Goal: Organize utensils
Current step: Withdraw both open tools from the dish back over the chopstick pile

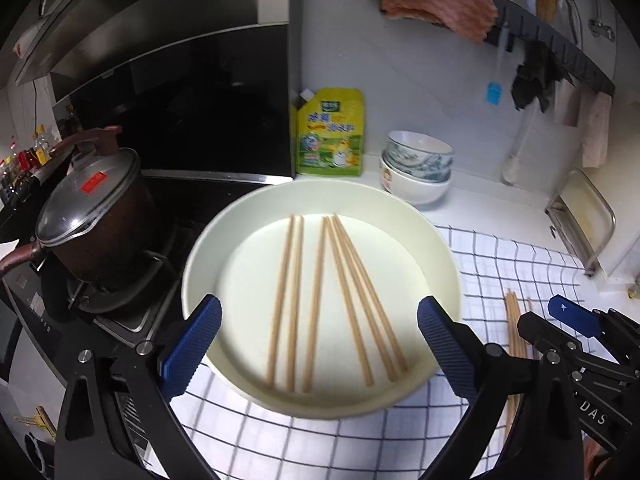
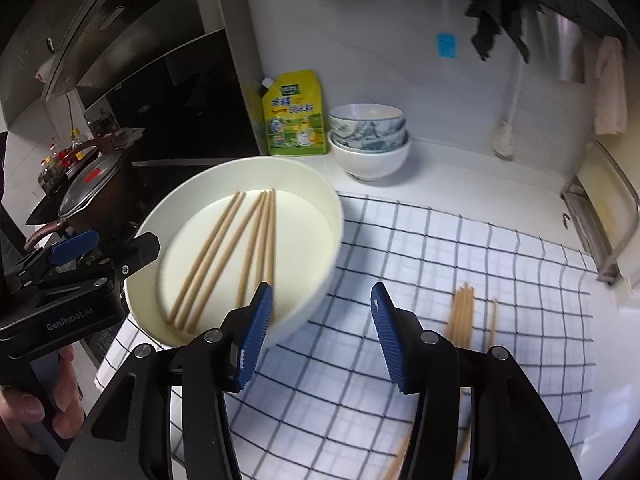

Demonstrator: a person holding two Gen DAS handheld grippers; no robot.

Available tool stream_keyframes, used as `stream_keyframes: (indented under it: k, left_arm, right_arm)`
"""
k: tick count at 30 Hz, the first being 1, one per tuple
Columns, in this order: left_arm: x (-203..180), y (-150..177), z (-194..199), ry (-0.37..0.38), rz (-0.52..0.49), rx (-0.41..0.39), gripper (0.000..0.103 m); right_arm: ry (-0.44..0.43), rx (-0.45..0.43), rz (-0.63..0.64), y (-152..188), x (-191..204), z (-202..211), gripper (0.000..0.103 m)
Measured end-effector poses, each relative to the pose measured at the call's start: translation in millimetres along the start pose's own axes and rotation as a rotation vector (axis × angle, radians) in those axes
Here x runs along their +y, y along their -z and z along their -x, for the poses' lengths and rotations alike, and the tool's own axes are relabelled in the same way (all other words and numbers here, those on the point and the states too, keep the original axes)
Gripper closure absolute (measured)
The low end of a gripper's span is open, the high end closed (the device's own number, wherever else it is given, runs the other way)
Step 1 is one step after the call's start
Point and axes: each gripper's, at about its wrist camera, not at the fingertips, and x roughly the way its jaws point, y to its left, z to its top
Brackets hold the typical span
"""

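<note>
White kitchen counter (image 2: 460, 168) runs beside a black stove, where a lidded dark pot (image 1: 96, 216) sits at the far left. Next comes a round cream dish (image 1: 436, 240) holding six wooden chopsticks (image 1: 320, 300), resting on a blue-checked white cloth (image 2: 440, 248). Left gripper (image 1: 320, 344) gapes wide and empty above it. Right gripper (image 2: 320, 336) hangs half open, empty, near loose chopsticks (image 2: 464, 312) on the cloth.

Cool, fairly dim indoor light leaves the range hood (image 1: 168, 40) nearly black and the white tray (image 1: 224, 240) softly bright, with motion blur smearing the checked cloth (image 2: 440, 264), fisheye bending and dark vignetted corners
</note>
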Motion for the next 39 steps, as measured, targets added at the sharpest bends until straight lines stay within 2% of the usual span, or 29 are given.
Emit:
stream_keyframes:
  k: [10,15,21,28,39]
  left_arm:
    - [-70,28,0,0.099,-0.075,0.060,0.006]
    - [-101,44,-6,0.126,-0.112,0.097,0.006]
    - [-129,67,-21,0.130,-0.157,0.150,0.006]
    - [-142,82,-40,0.128,-0.177,0.197,0.006]
    - [-145,91,-62,0.089,-0.188,0.218,0.006]
  right_arm:
    - [0.105,0.042,-0.114,49,-74,25,0.053]
    - [0.138,0.079,-0.163,72,-106,20,0.052]
    - [0.136,0.140,-0.210,97,-138,2,0.050]
    - [0.125,0.165,-0.240,113,-152,-15,0.049]
    - [0.118,0.161,-0.241,119,-153,-30,0.047]
